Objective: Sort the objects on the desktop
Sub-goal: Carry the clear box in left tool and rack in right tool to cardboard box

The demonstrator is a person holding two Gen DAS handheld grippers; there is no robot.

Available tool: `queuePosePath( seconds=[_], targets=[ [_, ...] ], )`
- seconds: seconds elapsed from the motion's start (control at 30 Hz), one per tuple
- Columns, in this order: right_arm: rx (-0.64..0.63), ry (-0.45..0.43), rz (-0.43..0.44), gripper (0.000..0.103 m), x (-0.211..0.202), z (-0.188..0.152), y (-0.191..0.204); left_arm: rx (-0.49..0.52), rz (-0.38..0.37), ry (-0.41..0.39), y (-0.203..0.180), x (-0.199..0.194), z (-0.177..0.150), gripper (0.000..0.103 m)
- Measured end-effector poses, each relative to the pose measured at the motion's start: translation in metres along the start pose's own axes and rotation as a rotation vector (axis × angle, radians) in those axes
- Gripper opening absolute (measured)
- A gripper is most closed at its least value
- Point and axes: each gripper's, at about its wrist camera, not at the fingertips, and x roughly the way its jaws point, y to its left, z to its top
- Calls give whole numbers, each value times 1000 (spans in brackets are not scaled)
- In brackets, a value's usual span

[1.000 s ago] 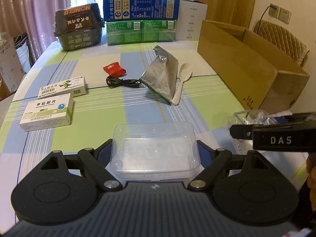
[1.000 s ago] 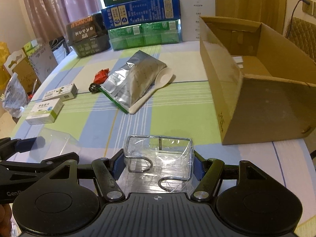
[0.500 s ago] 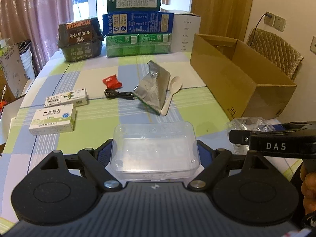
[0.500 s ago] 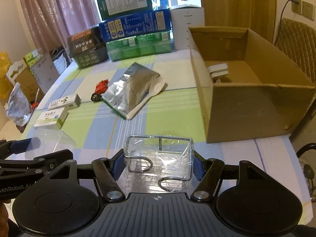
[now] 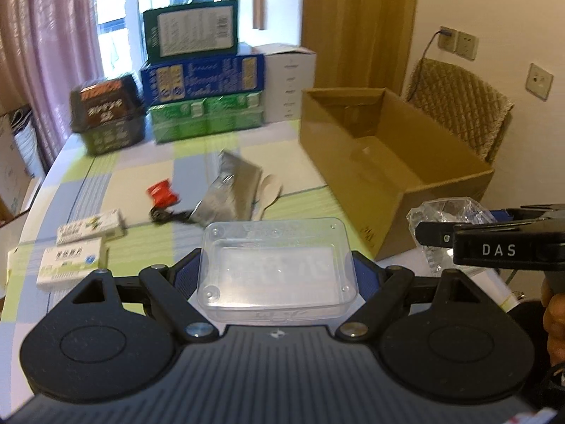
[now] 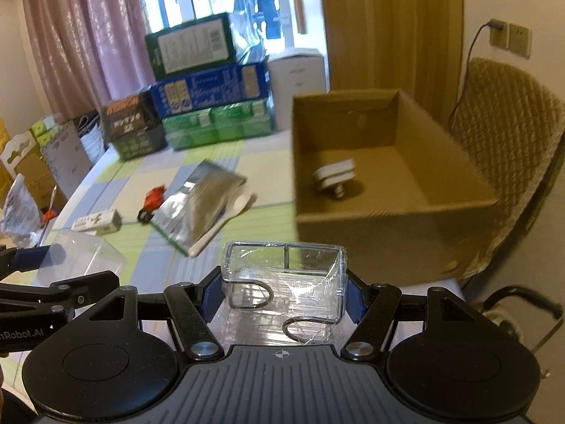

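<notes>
Clear plastic box [image 5: 277, 268] sits clamped between the fingers of the left tool [image 5: 277, 275], held up above the near edge of the worktop [image 5: 106, 173]. Right tool [image 6: 284, 291] grips a clear wrapped container with wire hooks [image 6: 284, 282] — fingers closed on both its sides. In the left view the right tool shows side-on at right, marked "DAS", with a person's hand [image 5: 554, 321] behind it.

Landmark: cardboard box [image 6: 388, 183], open top, at the right edge of the worktop. Inside it — a white plug-like item [image 6: 335, 176] on the floor of the box. Both held containers hang near the box's front corner, not inside it.

Left of the cardboard box: silver foil pouch [image 6: 201, 205] lying flat, a pale spoon [image 6: 226, 217] partly under its right edge. Further left a red packet [image 5: 162, 192] and a black cable [image 5: 166, 213], touching or nearly so. Far left of the box, two white medicine cartons [image 5: 81, 247], side by side.

Behind and left of the cardboard box: stacked green, blue and dark cartons [image 5: 204, 95] against the window. Right of the box, a woven chair [image 6: 508, 141].

Both views motion-blurred.
</notes>
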Motion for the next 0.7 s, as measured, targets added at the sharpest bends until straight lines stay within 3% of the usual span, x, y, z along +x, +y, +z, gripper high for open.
queuePosePath(
  seconds=[0.33,0.7],
  targets=[
    [9,-65,-79,64,-17,41,-60,82,-81,-40,-56,19,52,83],
    [9,-65,-125,64,5,78,-112,164,-144,-41,-106,67,93,83]
  ],
)
